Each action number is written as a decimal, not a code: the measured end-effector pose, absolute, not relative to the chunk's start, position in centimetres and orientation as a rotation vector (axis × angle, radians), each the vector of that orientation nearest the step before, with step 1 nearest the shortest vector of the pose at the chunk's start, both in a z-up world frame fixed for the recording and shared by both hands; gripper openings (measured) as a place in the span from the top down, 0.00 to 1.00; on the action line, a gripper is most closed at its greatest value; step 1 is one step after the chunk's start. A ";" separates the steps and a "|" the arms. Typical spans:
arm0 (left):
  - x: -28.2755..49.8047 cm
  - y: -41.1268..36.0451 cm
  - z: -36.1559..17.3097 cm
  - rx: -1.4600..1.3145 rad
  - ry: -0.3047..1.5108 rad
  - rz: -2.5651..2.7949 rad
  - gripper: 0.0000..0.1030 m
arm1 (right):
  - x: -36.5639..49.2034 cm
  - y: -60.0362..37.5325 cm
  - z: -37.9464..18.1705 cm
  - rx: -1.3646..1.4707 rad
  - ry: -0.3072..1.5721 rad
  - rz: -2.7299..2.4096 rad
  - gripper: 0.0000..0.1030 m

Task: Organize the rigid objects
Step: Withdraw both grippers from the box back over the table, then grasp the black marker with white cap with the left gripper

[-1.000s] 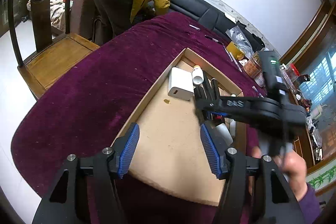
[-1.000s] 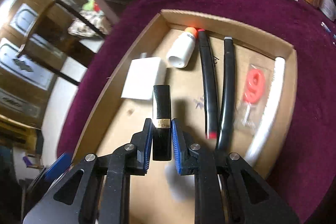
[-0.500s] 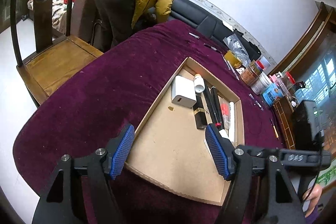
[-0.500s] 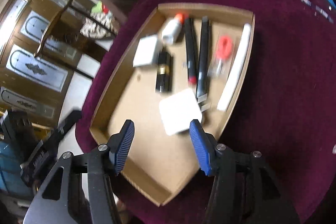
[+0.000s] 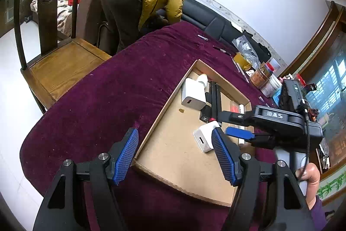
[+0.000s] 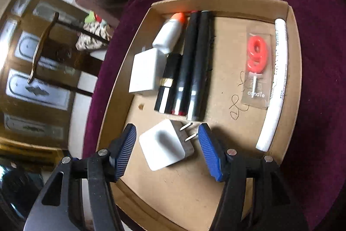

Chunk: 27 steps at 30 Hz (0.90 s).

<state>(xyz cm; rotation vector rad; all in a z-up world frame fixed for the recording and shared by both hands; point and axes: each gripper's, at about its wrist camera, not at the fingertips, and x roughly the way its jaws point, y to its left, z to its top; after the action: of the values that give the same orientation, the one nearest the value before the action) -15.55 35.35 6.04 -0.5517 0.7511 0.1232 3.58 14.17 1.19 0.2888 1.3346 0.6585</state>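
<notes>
Right gripper spread wide astride white plug charger in cardboard tray, lipstick and black tubes just above, left gripper gaping empty at lower frame.

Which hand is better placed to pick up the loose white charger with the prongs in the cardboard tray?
The right. Its tongs are open and bracket the charger, directly above it. The left tongs, also open, sit over the near edge of the tray, with the charger beside the right finger, not between them.
</notes>
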 end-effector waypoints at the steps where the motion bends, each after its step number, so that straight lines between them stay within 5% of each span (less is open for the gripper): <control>1: -15.5 35.3 6.1 -0.543 0.750 0.127 0.38 | 3.5 13.8 1.3 0.298 1.327 0.666 0.41; 12: -15.5 28.9 8.5 -0.325 0.702 0.090 0.36 | -2.0 1.5 8.2 0.079 0.894 0.414 0.41; 15: -15.0 25.7 8.8 -0.273 0.734 0.028 0.35 | -3.6 -3.2 9.1 0.019 0.785 0.280 0.22; 27: -13.5 12.5 7.3 -0.154 0.928 -0.244 0.36 | -4.9 -24.4 6.7 0.373 0.821 -0.042 0.19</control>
<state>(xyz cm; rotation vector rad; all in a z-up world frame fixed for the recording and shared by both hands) -13.47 12.47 7.30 -0.1538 0.9284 -0.2437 -4.85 -24.39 6.70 0.3730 0.8210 -0.0417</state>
